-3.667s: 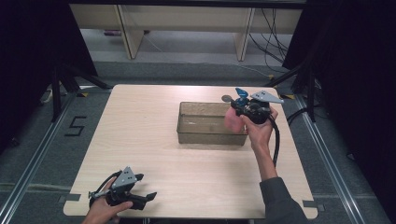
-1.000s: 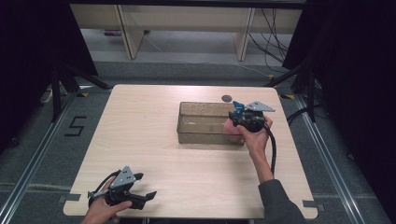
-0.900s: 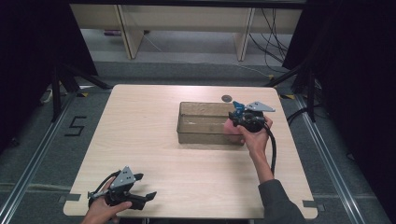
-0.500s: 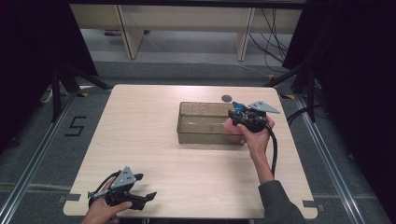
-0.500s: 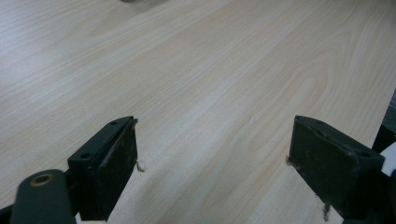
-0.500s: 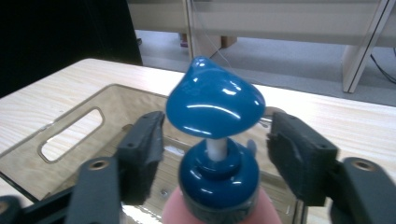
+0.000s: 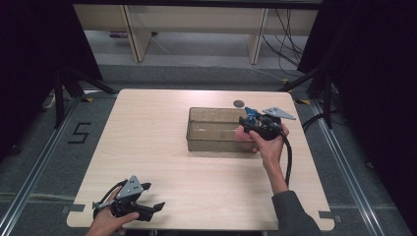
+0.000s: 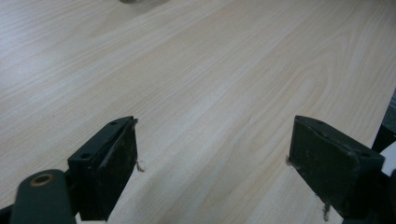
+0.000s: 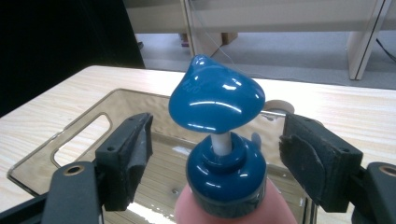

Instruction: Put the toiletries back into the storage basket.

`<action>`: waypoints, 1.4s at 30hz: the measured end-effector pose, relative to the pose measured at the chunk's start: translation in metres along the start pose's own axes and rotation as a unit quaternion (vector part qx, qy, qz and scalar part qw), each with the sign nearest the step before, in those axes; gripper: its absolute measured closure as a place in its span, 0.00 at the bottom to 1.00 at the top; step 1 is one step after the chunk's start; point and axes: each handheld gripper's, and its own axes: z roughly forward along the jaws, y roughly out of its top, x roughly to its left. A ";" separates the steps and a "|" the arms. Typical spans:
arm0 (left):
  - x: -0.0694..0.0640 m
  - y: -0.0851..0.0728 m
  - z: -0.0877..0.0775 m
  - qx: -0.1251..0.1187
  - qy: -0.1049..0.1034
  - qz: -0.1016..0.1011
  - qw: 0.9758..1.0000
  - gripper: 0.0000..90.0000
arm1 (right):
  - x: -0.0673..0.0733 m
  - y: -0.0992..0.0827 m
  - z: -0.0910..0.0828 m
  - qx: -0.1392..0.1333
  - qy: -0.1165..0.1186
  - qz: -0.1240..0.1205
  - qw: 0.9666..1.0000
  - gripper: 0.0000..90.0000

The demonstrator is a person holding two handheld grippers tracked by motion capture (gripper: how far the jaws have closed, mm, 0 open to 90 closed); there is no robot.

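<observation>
A pink bottle (image 9: 233,212) with a blue pump head (image 9: 217,100) stands in the right end of a clear plastic bin (image 7: 189,129). My right gripper (image 9: 217,163) is open around the pump's neck. Its jaws have just been opening, and both pads stand clear of the blue collar between them. From the high view, the right gripper (image 7: 247,126) hovers over the bin's right end with the bottle (image 7: 243,138) below it. My left gripper (image 7: 153,208) rests at the table's front left, open with nothing between its jaws (image 8: 212,154).
A small dark round disc (image 7: 239,103) lies on the table just behind the bin. The light wooden table (image 7: 147,137) stretches wide to the left of the bin. Shelf legs and cables stand on the floor beyond the far edge.
The right hand came down and slightly left with the bottle, to the bin's right end, then stayed there. The left hand has not moved.
</observation>
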 end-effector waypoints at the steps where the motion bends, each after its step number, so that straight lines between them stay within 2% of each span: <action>1: 0.001 0.000 0.001 -0.005 0.001 0.001 1.000 0.17 | 0.000 0.000 -0.001 0.001 0.001 0.002 1.000 0.29; 5: 0.000 0.000 0.000 -0.001 0.001 0.000 1.000 0.17 | 0.000 0.001 -0.003 -0.001 -0.001 0.000 1.000 0.28; 7: 0.000 0.001 0.000 -0.001 -0.001 0.000 1.000 0.17 | 0.002 0.001 -0.006 0.002 -0.007 0.010 1.000 0.28; 8: 0.000 0.001 -0.001 0.004 -0.001 0.002 1.000 0.17 | 0.001 0.001 -0.006 -0.001 -0.003 0.004 1.000 0.28; 10: 0.000 0.000 -0.001 0.000 0.001 0.004 1.000 0.17 | 0.000 0.000 -0.005 -0.007 0.001 0.003 1.000 0.27; 11: 0.000 0.000 0.000 0.000 0.001 0.001 1.000 0.17 | 0.004 0.000 -0.007 -0.002 -0.001 0.023 1.000 0.27; 12: 0.000 0.001 0.000 -0.002 -0.001 0.000 1.000 0.17 | 0.001 0.001 -0.008 -0.008 0.002 0.003 1.000 0.26; 15: 0.001 0.000 -0.001 0.001 -0.001 0.004 1.000 0.17 | 0.003 0.001 -0.009 -0.011 -0.004 0.006 1.000 0.26; 16: 0.000 0.001 -0.001 0.001 -0.001 0.000 1.000 0.17 | 0.002 0.002 -0.010 -0.013 -0.005 -0.007 1.000 0.26; 18: 0.000 0.001 0.000 -0.002 0.000 0.000 1.000 0.17 | 0.005 0.002 -0.012 -0.009 -0.003 0.017 1.000 0.25; 19: 0.000 0.001 -0.001 0.004 -0.001 0.003 1.000 0.17 | 0.005 0.002 -0.012 -0.009 -0.003 0.017 1.000 0.25; 20: 0.000 0.000 -0.001 0.001 -0.001 0.004 1.000 0.17 | 0.002 0.002 -0.012 -0.014 -0.005 -0.005 1.000 0.25; 21: 0.000 0.000 -0.001 0.001 -0.001 0.004 1.000 0.17 | 0.002 0.002 -0.012 -0.014 -0.005 -0.005 1.000 0.25; 22: 0.000 0.001 -0.001 0.004 -0.001 0.002 1.000 0.17 | 0.002 0.001 -0.014 -0.010 -0.002 0.008 1.000 0.25; 25: 0.000 0.001 -0.001 0.003 -0.002 0.004 1.000 0.17 | 0.002 0.000 -0.014 -0.009 -0.005 0.011 1.000 0.25; 26: 0.000 0.001 -0.001 0.002 -0.002 0.004 1.000 0.17 | 0.000 0.000 -0.015 -0.008 -0.009 0.003 1.000 0.24; 27: 0.000 0.001 -0.001 0.003 -0.001 0.004 1.000 0.17 | 0.000 0.000 -0.016 -0.006 -0.009 0.004 1.000 0.24; 29: 0.001 0.001 -0.001 0.002 -0.001 0.004 1.000 0.17 | 0.002 -0.001 -0.016 -0.017 -0.003 0.017 1.000 0.24; 30: 0.000 0.000 -0.001 0.001 -0.001 0.005 1.000 0.17 | 0.002 0.000 -0.018 -0.011 -0.003 0.020 1.000 0.24; 31: 0.000 0.000 -0.001 0.001 -0.001 0.005 1.000 0.17 | 0.002 0.000 -0.018 -0.011 -0.003 0.020 1.000 0.24; 32: 0.001 0.001 -0.001 0.003 0.000 0.004 1.000 0.17 | 0.000 0.000 -0.017 -0.017 -0.003 0.003 1.000 0.24; 33: 0.000 0.001 0.000 -0.001 -0.001 0.000 1.000 0.17 | 0.000 0.001 -0.017 -0.012 -0.002 0.000 1.000 0.24; 35: 0.001 0.001 -0.001 0.002 -0.001 0.004 1.000 0.17 | 0.001 0.001 -0.018 -0.014 0.003 0.010 1.000 0.24; 36: 0.000 0.001 -0.001 0.003 -0.001 0.004 1.000 0.17 | 0.006 0.000 -0.019 -0.008 -0.001 0.031 0.999 0.24; 37: 0.000 0.000 -0.001 0.000 0.002 0.004 1.000 0.17 | 0.006 0.000 -0.019 -0.008 -0.001 0.031 0.999 0.24; 41: 0.000 0.001 -0.001 0.002 -0.001 0.004 1.000 0.17 | 0.002 -0.001 -0.019 -0.018 -0.003 -0.004 1.000 0.25; 42: 0.000 0.001 -0.001 0.003 -0.001 0.003 1.000 0.17 | 0.003 -0.001 -0.019 -0.013 -0.001 0.004 1.000 0.25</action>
